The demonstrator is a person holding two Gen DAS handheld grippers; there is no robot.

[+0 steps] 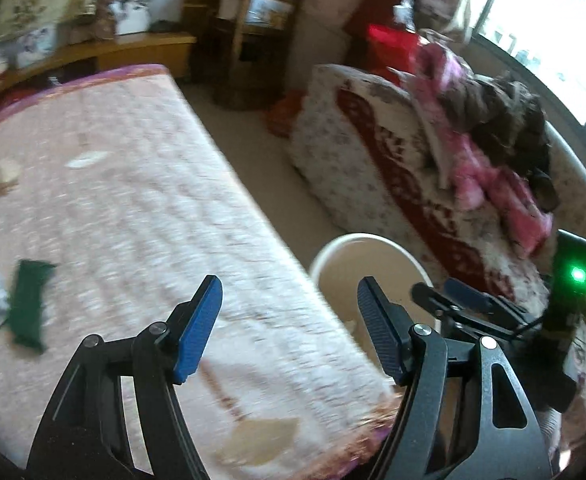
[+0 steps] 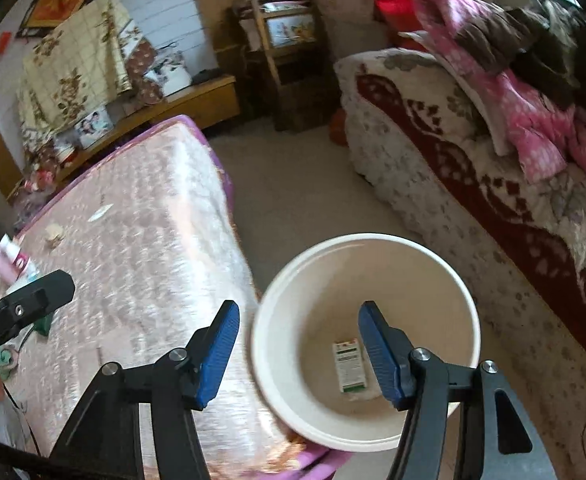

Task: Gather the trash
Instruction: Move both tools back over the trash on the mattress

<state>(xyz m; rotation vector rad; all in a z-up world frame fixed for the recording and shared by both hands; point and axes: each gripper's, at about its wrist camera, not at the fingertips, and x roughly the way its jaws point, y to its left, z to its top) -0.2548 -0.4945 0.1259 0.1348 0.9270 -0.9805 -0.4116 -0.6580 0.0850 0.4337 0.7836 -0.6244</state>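
One cream bucket on the floor between the pink-quilted bed and the floral-and-red covered sofa. Inside it, one small white-and-green carton lying flat on the bottom.

On the bed, from the left wrist view: one dark green wrapper, one pale crumpled lump near the far left, one thin white scrap further back. All three well apart from one another. At the bed's left edge, one pink-and-white bottle.

Two claws. Right claw: blue pads partly apart, nothing between them, hanging over the bucket's near rim, carton just beside the right pad in view. Left claw: pads apart, empty, over the bed's corner beside the bucket, touching nothing.
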